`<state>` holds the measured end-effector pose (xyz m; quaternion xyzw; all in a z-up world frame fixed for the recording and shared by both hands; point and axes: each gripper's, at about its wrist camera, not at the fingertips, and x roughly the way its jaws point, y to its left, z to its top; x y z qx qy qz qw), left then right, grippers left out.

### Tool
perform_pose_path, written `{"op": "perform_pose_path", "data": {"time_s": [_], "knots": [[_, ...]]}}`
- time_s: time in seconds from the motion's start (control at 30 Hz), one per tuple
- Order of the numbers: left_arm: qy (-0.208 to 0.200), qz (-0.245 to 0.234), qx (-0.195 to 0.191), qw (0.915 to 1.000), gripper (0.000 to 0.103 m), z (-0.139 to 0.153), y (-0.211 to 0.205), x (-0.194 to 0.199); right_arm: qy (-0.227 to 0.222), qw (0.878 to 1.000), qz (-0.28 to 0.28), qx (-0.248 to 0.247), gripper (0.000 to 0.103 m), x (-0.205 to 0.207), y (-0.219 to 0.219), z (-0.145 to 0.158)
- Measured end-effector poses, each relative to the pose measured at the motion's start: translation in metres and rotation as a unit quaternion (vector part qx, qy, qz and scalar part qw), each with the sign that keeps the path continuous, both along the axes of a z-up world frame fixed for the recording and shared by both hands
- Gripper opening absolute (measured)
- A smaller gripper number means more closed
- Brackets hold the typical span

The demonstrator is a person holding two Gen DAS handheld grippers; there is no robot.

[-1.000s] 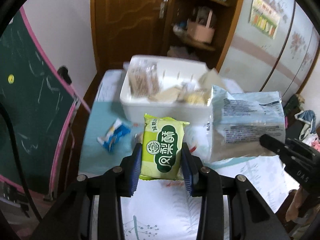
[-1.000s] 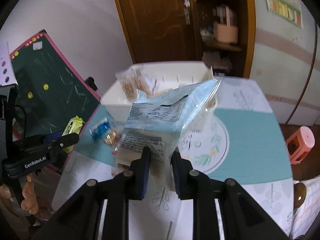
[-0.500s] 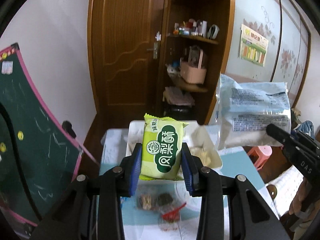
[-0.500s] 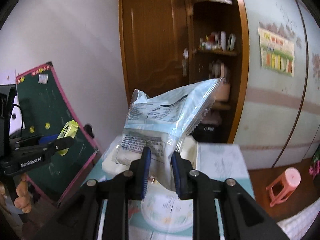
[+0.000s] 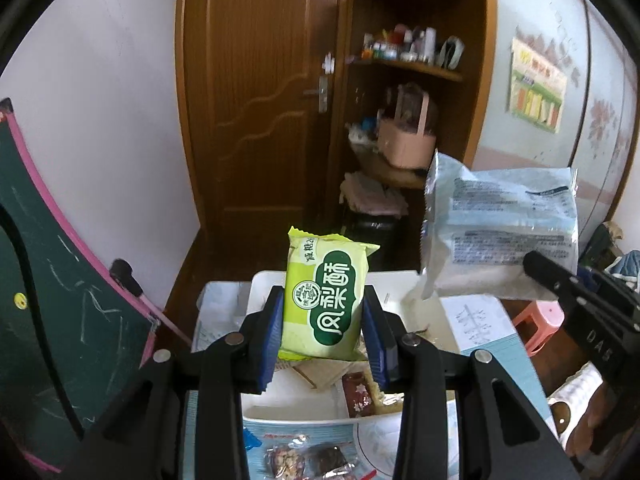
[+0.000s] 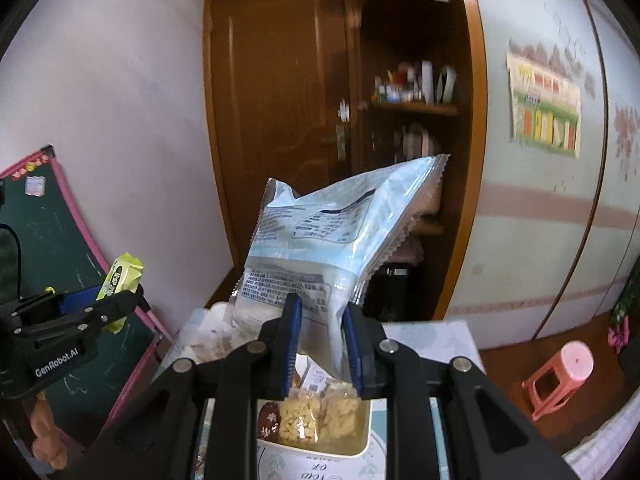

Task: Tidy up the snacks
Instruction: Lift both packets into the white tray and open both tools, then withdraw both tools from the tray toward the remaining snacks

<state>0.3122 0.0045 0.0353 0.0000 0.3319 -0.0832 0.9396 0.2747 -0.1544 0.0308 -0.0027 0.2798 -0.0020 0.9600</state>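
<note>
Left wrist view showed the left gripper (image 5: pixel 323 326) pinching the green snack pack (image 5: pixel 325 303) by its two long sides, so its long axis stood upright along the fingers, top seal pointing up and away. It hung above the white bin (image 5: pixel 434 320), which lay below and just beyond the fingers. To the right, the right gripper (image 6: pixel 319 334) pinched the pale blue bag (image 6: pixel 336 236) at its lower edge; the bag rose slanting to the upper right, over the same bin (image 6: pixel 320 446).
</note>
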Motion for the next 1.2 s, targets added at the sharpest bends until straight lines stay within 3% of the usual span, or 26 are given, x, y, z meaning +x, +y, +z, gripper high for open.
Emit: {"op": "perform_pose_path", "data": {"time_s": [0.1,0.13,0.17,0.2,0.23,0.3,0.37,0.43,0.63,1.2], "knots": [[0.018,0.003,0.012,0.9998,0.037,-0.026,-0.008,0.023,0.035,0.999,0.001,0.003,0.022,0.023,0.001,-0.030],[0.021,0.003,0.013,0.9997,0.046,-0.033,-0.009,0.026,0.057,0.998,0.007,0.003,0.023,0.032,0.002,-0.043],[0.027,-0.002,0.014,0.9996,0.075,-0.041,-0.010,0.029,0.078,0.997,0.014,0.005,0.027,0.039,0.003,-0.054],[0.034,-0.007,0.011,0.9993,0.092,-0.048,-0.010,0.033,0.099,0.995,0.017,0.006,0.029,0.046,0.004,-0.065],[0.037,-0.005,0.007,0.9993,0.103,-0.055,-0.009,0.035,0.114,0.993,0.016,0.006,0.030,0.050,0.004,-0.077],[0.041,-0.001,0.011,0.9991,0.103,-0.063,-0.008,0.036,0.125,0.992,0.010,-0.002,0.033,0.053,0.002,-0.089],[0.052,0.007,0.018,0.9985,0.103,-0.069,-0.004,0.035,0.121,0.992,-0.004,-0.022,0.054,0.049,0.002,-0.092],[0.055,0.013,0.010,0.9983,0.103,-0.072,0.001,0.031,0.111,0.993,-0.007,-0.024,0.065,0.042,0.000,-0.088],[0.058,0.024,-0.014,0.9979,0.103,-0.073,0.018,0.014,0.096,0.995,-0.007,-0.016,0.066,0.026,-0.003,-0.072],[0.040,0.042,-0.012,0.9982,0.103,-0.037,0.031,-0.051,0.075,0.997,-0.006,0.012,0.066,-0.030,0.008,-0.035]]}}
